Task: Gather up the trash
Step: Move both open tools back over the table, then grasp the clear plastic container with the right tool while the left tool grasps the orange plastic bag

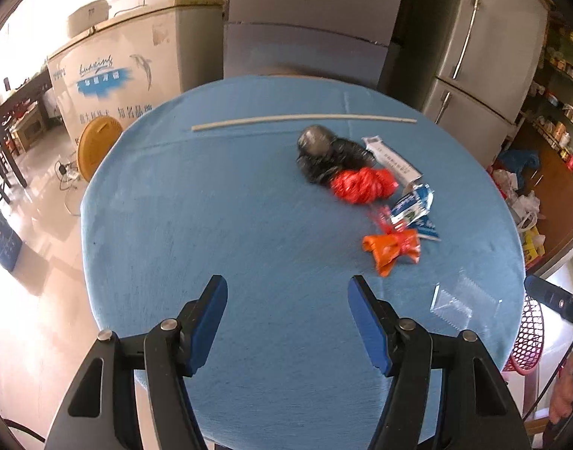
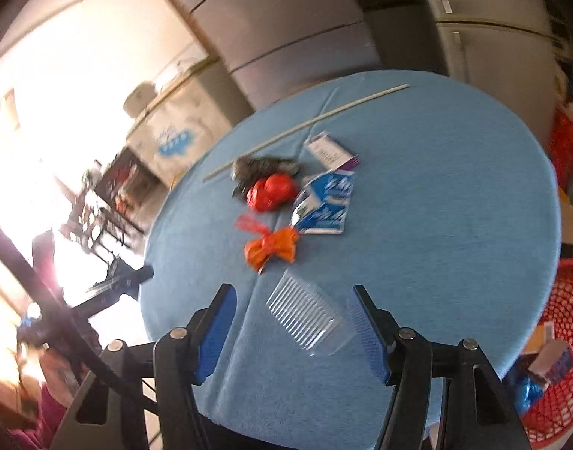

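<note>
Trash lies in a cluster on the round blue table [image 1: 211, 206]: a black bag [image 1: 323, 153], a red bag [image 1: 361, 183], an orange wrapper [image 1: 391, 249], a blue-white carton [image 1: 413, 206] and a white box [image 1: 393, 161]. My left gripper [image 1: 288, 285] hangs open above the near part of the table, short of the cluster, with nothing between its fingers. In the right wrist view a clear ribbed plastic cup [image 2: 308, 315] lies on its side between the fingers of my right gripper [image 2: 293, 292]. That gripper is open; the left pad stands clear of the cup. The orange wrapper [image 2: 273, 249] sits just beyond.
A long pale stick [image 1: 305, 120] lies across the far side of the table. A red mesh basket [image 2: 560, 337] stands off the table's right edge with a carton and a blue item inside. A chest freezer [image 1: 136, 75] and a fridge [image 1: 485, 56] stand behind.
</note>
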Tool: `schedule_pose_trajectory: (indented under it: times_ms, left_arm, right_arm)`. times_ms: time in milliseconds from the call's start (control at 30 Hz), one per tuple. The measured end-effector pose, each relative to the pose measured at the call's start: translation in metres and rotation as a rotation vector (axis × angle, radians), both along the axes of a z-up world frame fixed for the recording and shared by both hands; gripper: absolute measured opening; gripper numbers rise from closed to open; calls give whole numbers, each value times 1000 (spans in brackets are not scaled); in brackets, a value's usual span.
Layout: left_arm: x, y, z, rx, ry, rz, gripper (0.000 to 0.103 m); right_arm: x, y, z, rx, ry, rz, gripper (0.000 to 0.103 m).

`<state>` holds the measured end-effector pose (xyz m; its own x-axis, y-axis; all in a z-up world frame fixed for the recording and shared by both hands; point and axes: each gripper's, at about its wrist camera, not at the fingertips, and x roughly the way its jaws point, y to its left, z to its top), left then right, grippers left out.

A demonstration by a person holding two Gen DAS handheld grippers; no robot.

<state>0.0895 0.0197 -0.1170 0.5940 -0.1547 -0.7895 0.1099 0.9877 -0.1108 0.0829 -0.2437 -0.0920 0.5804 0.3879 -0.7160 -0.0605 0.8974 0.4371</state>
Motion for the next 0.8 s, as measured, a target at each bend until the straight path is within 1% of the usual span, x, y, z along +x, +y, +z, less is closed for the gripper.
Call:
schedule_pose_trajectory:
  times_ms: [100, 167, 233, 267, 367, 467, 533, 633, 700, 767, 800]
  left_arm:
    - [4, 3, -11, -2, 29, 5, 68]
    - [7, 4, -15, -5, 45, 6, 67]
    - [10, 2, -19, -9, 56, 3, 67]
    - [11, 2, -19, -9, 57, 1, 67]
    - [13, -1, -21, -3, 59, -7, 67]
    - [15, -5, -22, -7, 66, -18, 67]
    - [18, -11, -23, -6, 72, -29, 67]
    - [22, -22, -22, 6, 72, -56, 67]
    - [24, -29, -21, 14, 67, -72, 67]
    - [28, -37, -19, 22, 58, -97, 67]
    - [30, -41, -19, 29, 52, -109, 67]
  right_arm:
    - [0, 22, -6, -66, -14, 54, 66]
    - [2, 35, -12, -134, -18, 82, 66]
    - [6, 46, -24, -219, 7, 98, 66]
    - [8, 47, -28, -237, 18, 101, 66]
    - [11, 48, -31, -288, -1, 108, 66]
    - [12, 53, -31, -291, 1, 166, 66]
    - [14, 59, -34, -327, -11, 184, 66]
    - [15, 65, -36, -397, -39, 179, 66]
    - [20, 62, -38, -436, -51, 144, 66]
    - [22, 52, -38, -423, -44, 112, 66]
    - [24, 40, -39, -384, -33, 76, 66]
